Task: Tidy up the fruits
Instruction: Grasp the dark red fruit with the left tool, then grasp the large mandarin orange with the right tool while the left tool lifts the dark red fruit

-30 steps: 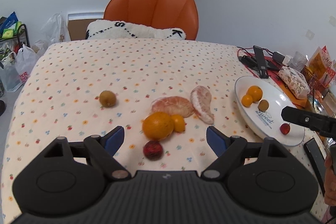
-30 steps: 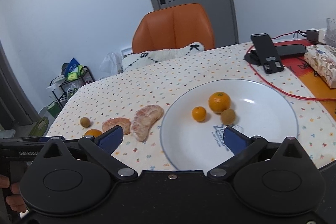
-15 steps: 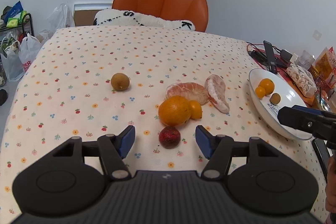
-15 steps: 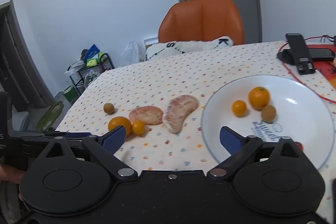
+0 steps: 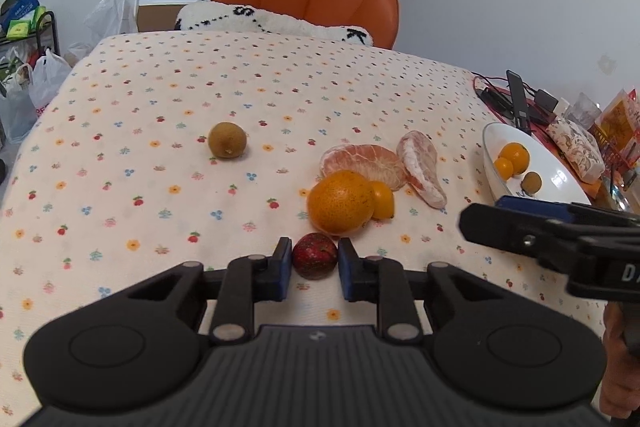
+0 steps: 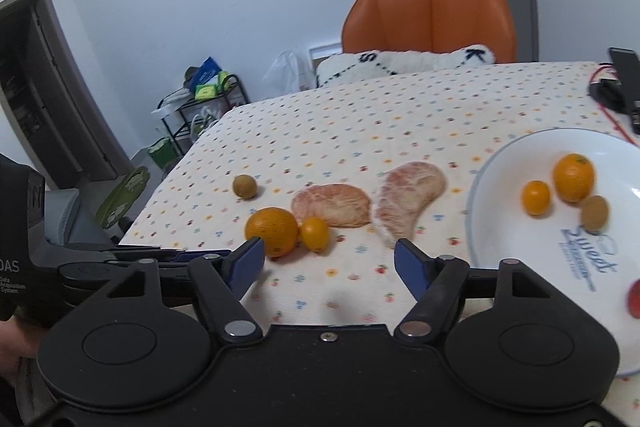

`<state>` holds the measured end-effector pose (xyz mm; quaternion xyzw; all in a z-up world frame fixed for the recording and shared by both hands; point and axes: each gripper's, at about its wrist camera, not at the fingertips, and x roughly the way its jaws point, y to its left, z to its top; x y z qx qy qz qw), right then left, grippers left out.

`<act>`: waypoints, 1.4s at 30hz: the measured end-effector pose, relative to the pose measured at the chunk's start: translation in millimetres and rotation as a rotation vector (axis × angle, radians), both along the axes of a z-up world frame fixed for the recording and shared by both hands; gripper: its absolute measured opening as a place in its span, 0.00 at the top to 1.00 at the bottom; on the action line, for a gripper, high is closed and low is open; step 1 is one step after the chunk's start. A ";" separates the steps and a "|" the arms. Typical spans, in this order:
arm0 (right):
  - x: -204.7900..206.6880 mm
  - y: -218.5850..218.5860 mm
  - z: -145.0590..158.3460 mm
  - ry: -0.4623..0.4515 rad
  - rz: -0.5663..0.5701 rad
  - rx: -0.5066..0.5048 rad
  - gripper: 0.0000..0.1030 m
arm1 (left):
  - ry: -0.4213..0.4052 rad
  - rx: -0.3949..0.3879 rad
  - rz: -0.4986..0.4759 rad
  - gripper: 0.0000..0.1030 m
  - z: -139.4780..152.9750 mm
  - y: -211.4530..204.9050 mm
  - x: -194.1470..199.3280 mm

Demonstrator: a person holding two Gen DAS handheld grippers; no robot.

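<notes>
- Left wrist view: the left gripper [image 5: 315, 262] squeezes a small dark red fruit [image 5: 314, 255] on the table [image 5: 120, 155] near its front edge, just in front of a big orange [image 5: 341, 202].
- Right wrist view: the right gripper [image 6: 328, 265] is spread wide with nothing in it, beside the white plate [image 6: 496, 163] at the table's right edge.

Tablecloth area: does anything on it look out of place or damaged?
Two peeled pomelo pieces lie bare on the tablecloth, the only fruit without skin. Nothing is spilled or broken; the other loose fruit looks whole.
</notes>
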<state>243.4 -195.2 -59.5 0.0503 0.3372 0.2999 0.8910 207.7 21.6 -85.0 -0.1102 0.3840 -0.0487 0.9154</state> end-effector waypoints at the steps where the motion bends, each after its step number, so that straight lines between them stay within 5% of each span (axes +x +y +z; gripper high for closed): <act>1: 0.9 3.2 -0.9 0.003 0.008 0.001 0.34 | 0.000 0.002 0.005 0.78 0.6 1.9 -0.4; 42: 21.3 74.0 -13.7 0.005 0.177 -0.058 0.61 | -0.036 0.004 0.135 0.78 17.4 49.9 -8.5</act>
